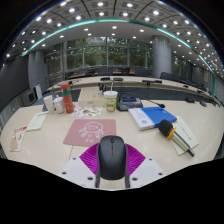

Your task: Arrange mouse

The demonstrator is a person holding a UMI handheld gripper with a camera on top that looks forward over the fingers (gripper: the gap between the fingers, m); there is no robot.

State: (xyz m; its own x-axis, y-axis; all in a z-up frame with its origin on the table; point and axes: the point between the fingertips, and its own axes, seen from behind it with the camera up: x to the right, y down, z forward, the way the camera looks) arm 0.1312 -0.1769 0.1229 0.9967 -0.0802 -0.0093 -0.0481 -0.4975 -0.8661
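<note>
The gripper (112, 160) is clenched on the mouse (112, 155), carrying it over the table's (50, 150) near edge, and the next move looks like easing it forward onto the pink mat (88, 130) just beyond before letting go.

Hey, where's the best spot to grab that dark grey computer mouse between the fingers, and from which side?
Grip the dark grey computer mouse across its two long flanks, near the middle where the body is widest, coming from behind its rounded tail. It lies lengthwise between the pink pads of the gripper, scroll wheel pointing away toward the pink mouse mat, so closing straight inward probably suffices.
</note>
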